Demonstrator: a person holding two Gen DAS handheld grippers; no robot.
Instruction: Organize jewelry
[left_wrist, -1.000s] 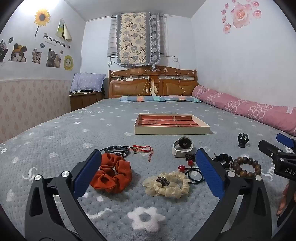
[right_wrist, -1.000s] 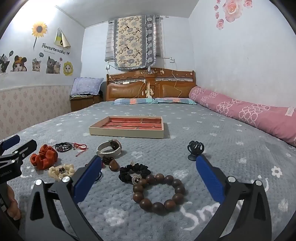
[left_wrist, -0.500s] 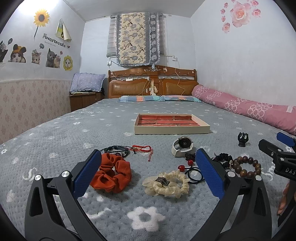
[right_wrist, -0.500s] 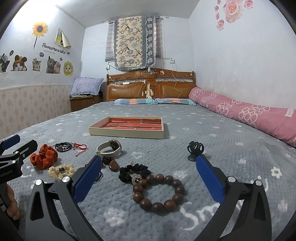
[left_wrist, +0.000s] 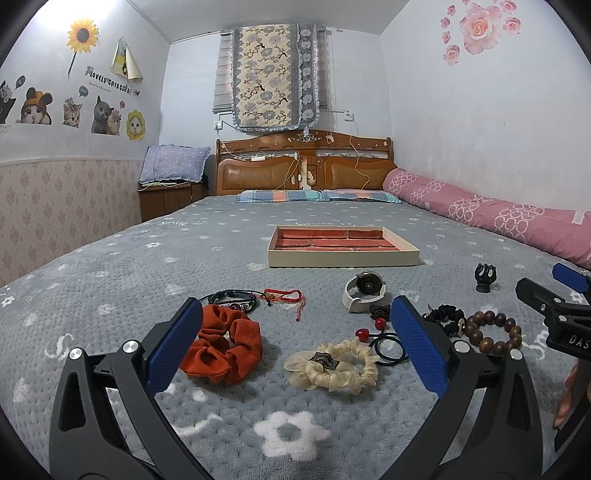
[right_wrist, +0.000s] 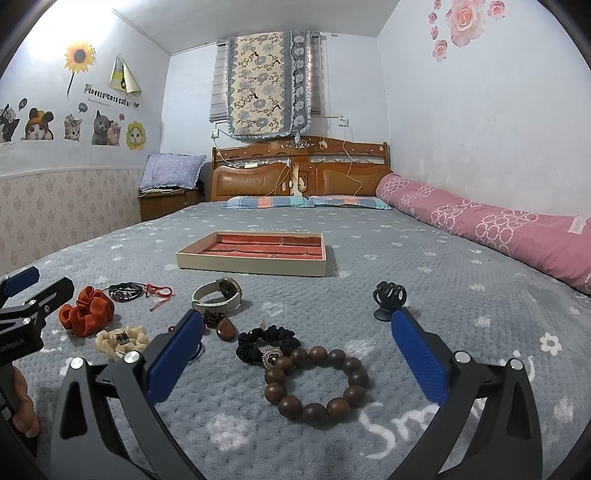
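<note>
Both of my grippers are wide open and hold nothing: the left gripper (left_wrist: 295, 350) hangs over the orange scrunchie (left_wrist: 223, 347) and the cream scrunchie (left_wrist: 332, 365), the right gripper (right_wrist: 297, 349) over the wooden bead bracelet (right_wrist: 317, 382) and the black scrunchie (right_wrist: 267, 341). A little farther on the bed (right_wrist: 461, 266) I see the white watch (right_wrist: 218, 295) and the black claw clip (right_wrist: 388, 299). Behind them all lies the tray (right_wrist: 251, 266) with red lining.

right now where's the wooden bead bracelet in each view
Left wrist view: the wooden bead bracelet lies at far right, just past the left gripper's right finger.
Right wrist view: the bracelet lies low in the centre, between the right gripper's open fingers.
Shared landmark: the black scrunchie touching it.
</note>
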